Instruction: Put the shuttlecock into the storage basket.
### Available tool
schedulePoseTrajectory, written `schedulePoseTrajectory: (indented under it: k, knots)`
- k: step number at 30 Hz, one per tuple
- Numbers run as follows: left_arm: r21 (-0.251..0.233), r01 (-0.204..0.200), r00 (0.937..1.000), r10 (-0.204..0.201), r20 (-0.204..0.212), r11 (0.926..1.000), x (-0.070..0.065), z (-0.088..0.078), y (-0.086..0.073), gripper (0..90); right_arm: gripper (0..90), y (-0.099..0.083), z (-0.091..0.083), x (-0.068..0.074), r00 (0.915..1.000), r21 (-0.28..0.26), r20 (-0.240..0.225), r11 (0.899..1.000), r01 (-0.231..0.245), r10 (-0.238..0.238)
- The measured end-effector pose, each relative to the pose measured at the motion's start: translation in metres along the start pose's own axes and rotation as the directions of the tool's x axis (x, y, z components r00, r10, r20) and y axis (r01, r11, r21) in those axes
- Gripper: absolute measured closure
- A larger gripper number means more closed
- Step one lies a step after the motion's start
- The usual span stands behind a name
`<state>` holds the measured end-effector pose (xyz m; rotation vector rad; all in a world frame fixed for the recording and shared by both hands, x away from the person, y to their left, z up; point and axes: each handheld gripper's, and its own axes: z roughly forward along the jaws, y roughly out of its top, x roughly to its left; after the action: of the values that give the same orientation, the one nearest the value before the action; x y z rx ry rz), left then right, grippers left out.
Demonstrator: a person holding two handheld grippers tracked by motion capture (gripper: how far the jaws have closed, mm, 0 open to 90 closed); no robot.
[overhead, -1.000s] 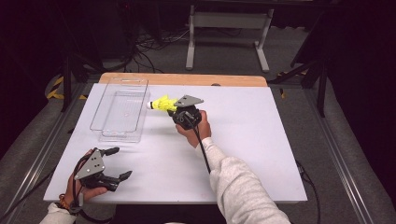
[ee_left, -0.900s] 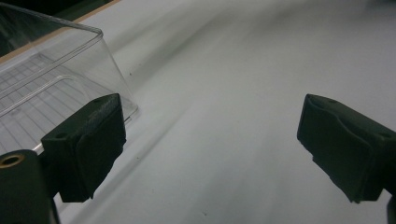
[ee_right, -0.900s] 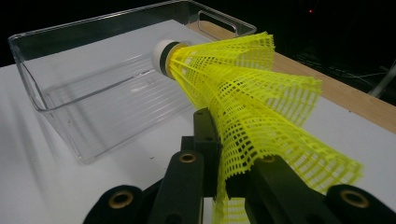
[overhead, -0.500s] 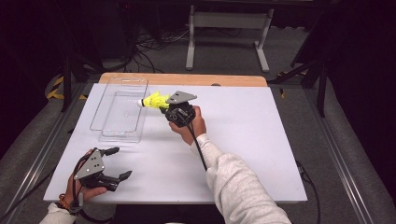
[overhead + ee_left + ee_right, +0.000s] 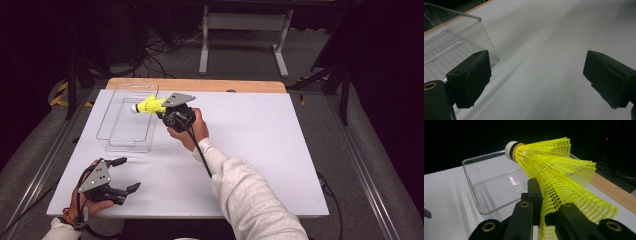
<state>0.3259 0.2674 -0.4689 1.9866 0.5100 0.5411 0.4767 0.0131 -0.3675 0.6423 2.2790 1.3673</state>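
Observation:
A yellow mesh shuttlecock (image 5: 149,105) with a white cork tip hangs in the air at the right rim of a clear plastic tray (image 5: 118,137). My right gripper (image 5: 161,111) is shut on its skirt, cork pointing left over the tray. In the right gripper view the yellow shuttlecock (image 5: 559,177) is pinched between the black jaws, with the clear tray (image 5: 491,185) below and beyond it. My left gripper (image 5: 125,175) rests open near the table's front left corner, nothing between its jaws. The left gripper view shows the tray's corner (image 5: 454,47) behind its left jaw.
The white table top (image 5: 260,145) has a wooden strip (image 5: 200,84) along its far edge. A black cable runs from the right gripper along the grey sleeve (image 5: 250,195). Metal stands and cables lie on the dark floor behind the table.
My right gripper has carried the shuttlecock leftward and a little upward, from beside the tray to above its right rim. The left gripper has stayed in place.

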Motion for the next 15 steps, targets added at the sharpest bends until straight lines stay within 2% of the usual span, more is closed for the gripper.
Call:
schedulePoseTrajectory:
  k: [4, 15]
  knots:
    - [-0.002, -0.002, 1.0, 0.002, 0.003, 1.0, 0.0, -0.001, 0.0, 9.0, 87.3, 0.005, 0.01, 0.006, 0.9997, 0.008, -0.015, 1.0, 0.018, -0.018]
    - [0.002, -0.009, 0.9999, 0.009, 0.007, 1.0, -0.001, 0.0, 0.0, 8.9, 87.3, 0.005, 0.032, 0.022, 0.9979, 0.042, -0.059, 0.999, 0.03, -0.028]
